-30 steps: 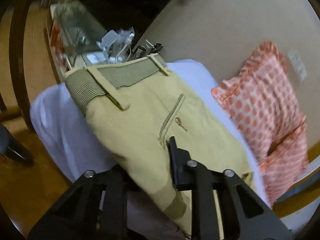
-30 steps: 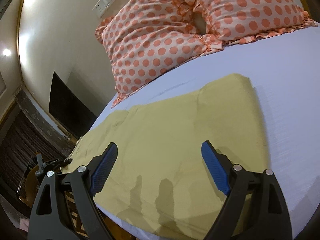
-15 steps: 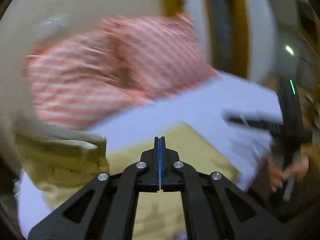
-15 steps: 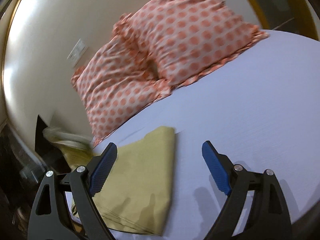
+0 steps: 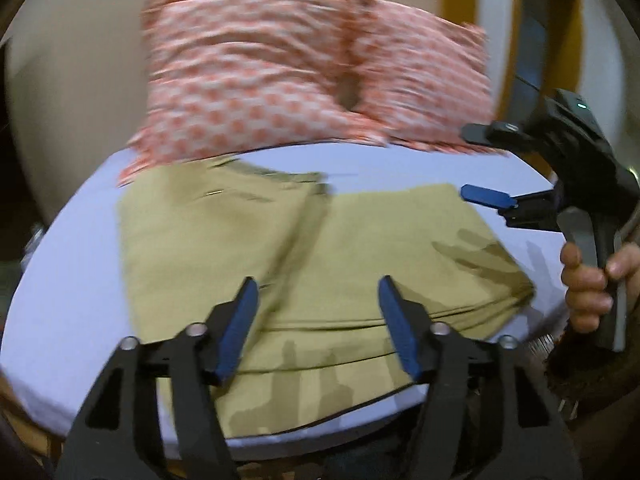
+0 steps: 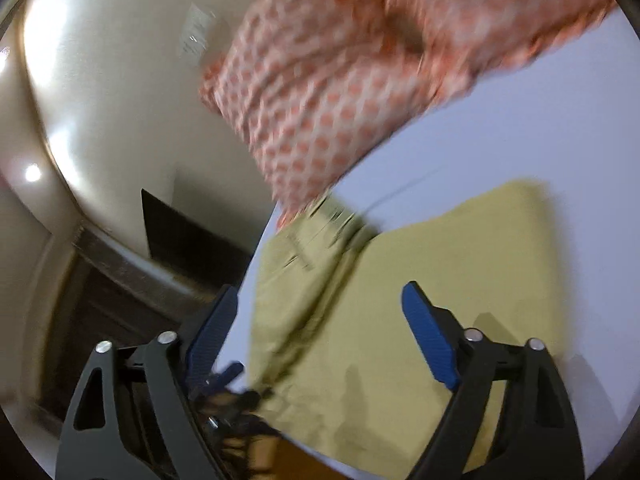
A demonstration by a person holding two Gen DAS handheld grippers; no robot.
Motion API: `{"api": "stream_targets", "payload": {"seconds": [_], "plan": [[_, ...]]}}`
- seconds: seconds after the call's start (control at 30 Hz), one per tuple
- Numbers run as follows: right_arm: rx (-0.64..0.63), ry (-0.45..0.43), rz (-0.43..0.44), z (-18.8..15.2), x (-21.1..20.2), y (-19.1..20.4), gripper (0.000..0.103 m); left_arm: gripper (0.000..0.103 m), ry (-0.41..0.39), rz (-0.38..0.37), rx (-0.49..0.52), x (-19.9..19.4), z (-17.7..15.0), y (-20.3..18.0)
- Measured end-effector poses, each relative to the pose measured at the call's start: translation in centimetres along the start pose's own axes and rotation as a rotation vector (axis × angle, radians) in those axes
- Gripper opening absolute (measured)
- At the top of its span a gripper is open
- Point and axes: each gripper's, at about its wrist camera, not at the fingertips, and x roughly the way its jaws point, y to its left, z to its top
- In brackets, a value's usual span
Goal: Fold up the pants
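The khaki pants (image 5: 304,248) lie folded on the white bed sheet (image 5: 72,264), the waistband part laid over the legs on the left. My left gripper (image 5: 316,320) is open and empty, just above the near edge of the pants. My right gripper (image 6: 320,340) is open and empty over the pants (image 6: 440,280). In the left wrist view the right gripper (image 5: 520,204) shows at the right, held by a hand, beside the pants' right edge.
Two orange polka-dot pillows (image 5: 304,76) lean on the wall at the head of the bed; they also show in the right wrist view (image 6: 360,80). The bed's near edge (image 5: 320,428) runs under my left gripper. Dark furniture (image 6: 180,236) stands left of the bed.
My left gripper was shut on the pants' waist end, carried it over the legs, then opened and let go. The right gripper stayed open and swung back over the pants.
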Motion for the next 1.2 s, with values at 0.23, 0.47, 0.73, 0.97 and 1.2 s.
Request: {"api": "stream_targets", "payload": {"seconds": [0.23, 0.47, 0.73, 0.97, 1.2], "plan": [[0.082, 0.125, -0.19, 4.0, 11.5, 1.1, 0.072, 0.074, -0.038, 0.056, -0.076, -2.6, -1.4, 3.0], [0.088, 0.16, -0.368, 3.9, 15.8, 0.7, 0.072, 0.076, -0.056, 0.075, -0.136, -2.8, -2.2, 6.1], [0.09, 0.109, -0.326, 3.4, 17.5, -0.1, 0.022, 0.076, -0.044, 0.054, -0.175, -2.3, -2.6, 7.2], [0.062, -0.047, -0.087, 4.3, 13.0, 3.4, 0.016, 0.077, -0.061, 0.076, -0.179, -2.7, -2.3, 7.4], [-0.047, -0.225, -0.025, -0.7, 2.0, 5.0, 0.015, 0.079, -0.09, 0.075, -0.183, -3.3, -2.2, 6.8]]}}
